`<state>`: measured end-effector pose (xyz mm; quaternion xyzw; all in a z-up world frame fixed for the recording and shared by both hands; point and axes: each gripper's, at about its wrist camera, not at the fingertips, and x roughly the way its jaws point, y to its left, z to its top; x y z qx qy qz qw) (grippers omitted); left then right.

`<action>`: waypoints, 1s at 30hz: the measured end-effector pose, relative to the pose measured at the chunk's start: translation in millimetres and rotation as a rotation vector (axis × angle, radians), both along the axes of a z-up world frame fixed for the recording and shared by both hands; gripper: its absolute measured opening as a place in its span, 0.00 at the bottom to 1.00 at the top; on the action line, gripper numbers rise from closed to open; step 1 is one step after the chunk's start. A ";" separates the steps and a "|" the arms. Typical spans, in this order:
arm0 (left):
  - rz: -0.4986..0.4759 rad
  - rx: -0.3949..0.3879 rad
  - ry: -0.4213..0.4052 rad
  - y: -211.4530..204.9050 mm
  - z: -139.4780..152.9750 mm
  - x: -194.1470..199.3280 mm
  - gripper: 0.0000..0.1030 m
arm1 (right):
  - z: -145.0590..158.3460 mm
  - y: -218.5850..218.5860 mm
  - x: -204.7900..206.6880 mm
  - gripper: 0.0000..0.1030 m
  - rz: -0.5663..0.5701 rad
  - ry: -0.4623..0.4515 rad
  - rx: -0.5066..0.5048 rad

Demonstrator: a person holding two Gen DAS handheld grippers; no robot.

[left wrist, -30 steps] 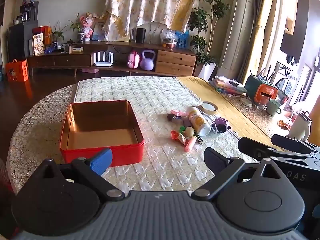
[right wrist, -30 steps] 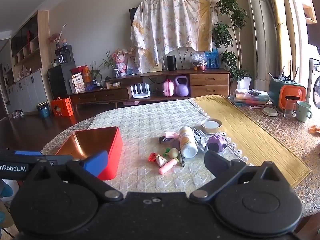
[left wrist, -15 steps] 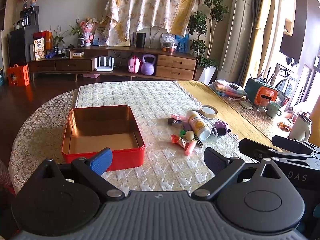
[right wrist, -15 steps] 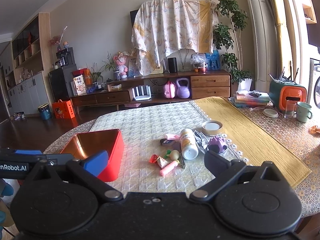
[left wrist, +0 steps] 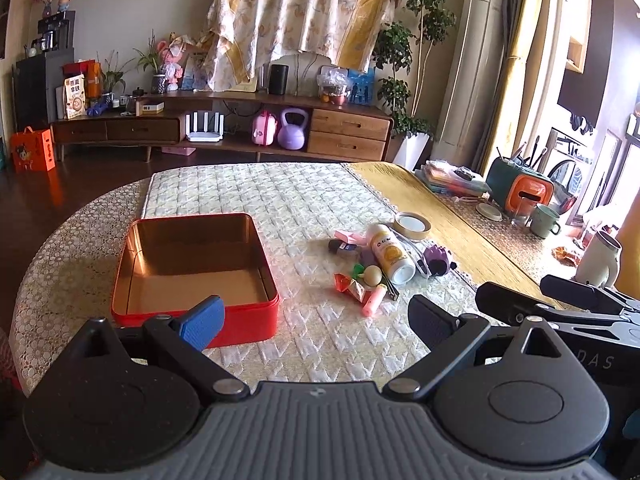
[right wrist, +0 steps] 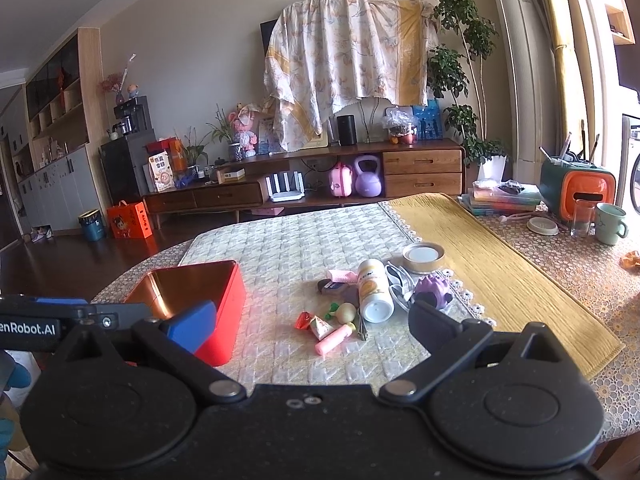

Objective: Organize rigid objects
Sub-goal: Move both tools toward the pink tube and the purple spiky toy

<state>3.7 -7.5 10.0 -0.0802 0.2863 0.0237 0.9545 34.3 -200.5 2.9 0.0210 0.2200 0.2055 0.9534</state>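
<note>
Red metal makes the tin box (left wrist: 196, 264), and it sits open on the quilted mat (left wrist: 256, 192) with nothing inside it. From the box, a little heap of small things lies at about 3 o'clock, apart from it.

In the heap, a white bottle (left wrist: 390, 252) lies on its side. A roll of tape (left wrist: 412, 225) rests at 1 o'clock from the bottle, just beside it. A purple toy (left wrist: 437, 261) sits at 3 o'clock from the bottle. A pink stick (left wrist: 374, 301) lies at 7 o'clock from the bottle, next to a red candy wrapper (left wrist: 349, 285) and a small round onion toy (left wrist: 372, 275).

At the near edge of the table, the left gripper (left wrist: 312, 318) hangs over the mat with its two fingers spread wide and nothing between them. One finger pad is blue (left wrist: 202, 322). The right gripper (right wrist: 312, 322) also has its fingers spread wide, holding nothing. The heap lies at 12 o'clock from it, and the red box at 10 o'clock.

A green mug (right wrist: 610, 223) stands far off at 2 o'clock.
</note>
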 end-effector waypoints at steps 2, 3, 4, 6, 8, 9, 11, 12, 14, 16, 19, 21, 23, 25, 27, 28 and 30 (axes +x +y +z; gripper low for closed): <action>-0.001 0.005 0.007 -1.9 -1.3 4.6 0.96 | -0.9 -1.4 2.0 1.00 -0.001 0.004 0.000; -0.002 0.009 0.012 -2.8 -2.1 7.6 0.96 | -1.8 -2.3 3.6 1.00 0.000 0.007 0.001; -0.002 0.016 0.017 -4.3 -2.7 10.7 0.96 | -2.4 -3.1 4.5 1.00 0.000 0.009 0.002; -0.007 0.027 0.022 -7.0 -4.5 15.8 0.96 | -4.3 -6.7 10.2 1.00 0.000 0.015 0.006; -0.014 0.039 0.026 -10.1 -6.0 21.9 0.96 | -6.5 -12.3 19.1 1.00 0.000 0.021 0.007; -0.018 0.043 0.028 -11.5 -6.9 25.2 0.96 | -7.8 -13.9 21.5 1.00 -0.001 0.023 0.008; -0.026 0.054 0.031 -14.3 -8.8 31.9 0.96 | -10.1 -16.4 27.2 1.00 -0.004 0.033 0.010; -0.031 0.057 0.034 -15.5 -10.1 35.3 0.96 | -11.0 -17.9 30.2 1.00 -0.004 0.038 0.011; -0.040 0.057 0.037 -17.0 -11.9 41.5 0.96 | -12.0 -20.6 35.8 1.00 0.000 0.042 0.017; -0.050 0.054 0.036 -18.0 -13.8 47.6 0.96 | -12.4 -22.1 38.3 1.00 0.000 0.042 0.015; -0.054 0.051 0.056 -20.8 -18.5 61.0 0.96 | -11.2 -28.3 49.2 1.00 -0.002 0.049 0.009; -0.060 0.046 0.076 -22.8 -23.4 70.5 0.96 | -12.2 -33.9 58.1 1.00 -0.004 0.059 0.001; -0.072 0.048 0.096 -25.7 -29.1 79.6 0.96 | -15.3 -38.7 68.3 1.00 -0.009 0.075 -0.013; -0.087 0.052 0.113 -29.3 -35.4 88.9 0.96 | -20.6 -43.6 79.4 1.00 -0.023 0.091 -0.031; -0.098 0.052 0.123 -32.7 -41.5 97.1 0.96 | -26.3 -48.2 91.0 1.00 -0.044 0.105 -0.052; -0.104 0.051 0.126 -33.9 -44.4 100.9 0.96 | -29.5 -50.9 96.5 1.00 -0.052 0.110 -0.062; -0.111 0.056 0.136 -37.4 -50.0 109.8 0.96 | -35.5 -55.2 107.0 0.98 -0.066 0.117 -0.083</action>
